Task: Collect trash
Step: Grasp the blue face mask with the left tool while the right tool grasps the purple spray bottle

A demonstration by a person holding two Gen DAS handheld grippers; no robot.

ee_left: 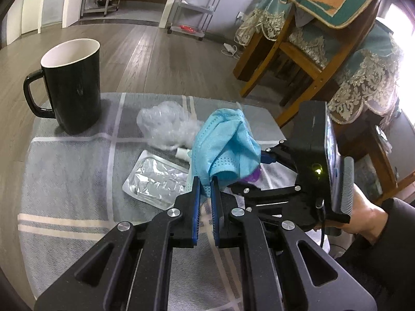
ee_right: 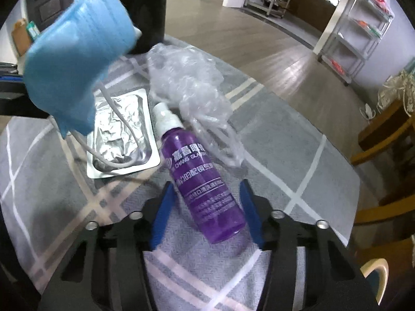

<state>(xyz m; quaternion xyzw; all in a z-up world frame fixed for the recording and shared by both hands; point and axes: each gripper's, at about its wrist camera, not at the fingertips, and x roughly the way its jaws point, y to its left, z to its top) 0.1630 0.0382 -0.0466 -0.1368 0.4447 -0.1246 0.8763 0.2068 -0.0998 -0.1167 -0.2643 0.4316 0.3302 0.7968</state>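
My left gripper (ee_left: 205,182) is shut on a crumpled blue face mask (ee_left: 225,145) and holds it above the table; the mask also hangs in the right wrist view (ee_right: 77,59) with its ear loops trailing down. My right gripper (ee_right: 206,189) is open, its jaws either side of a purple spray bottle (ee_right: 205,181) that lies on the grey checked cloth (ee_right: 285,155). A silver foil blister pack (ee_left: 155,178) (ee_right: 122,129) and a crumpled clear plastic wrap (ee_left: 166,121) (ee_right: 192,80) lie on the cloth.
A tall black mug (ee_left: 70,83) (ee_right: 145,15) stands at the far left of the table. Wooden chairs with teal lace covers (ee_left: 324,39) stand to the right. Metal shelf racks (ee_left: 197,2) stand against the far wall.
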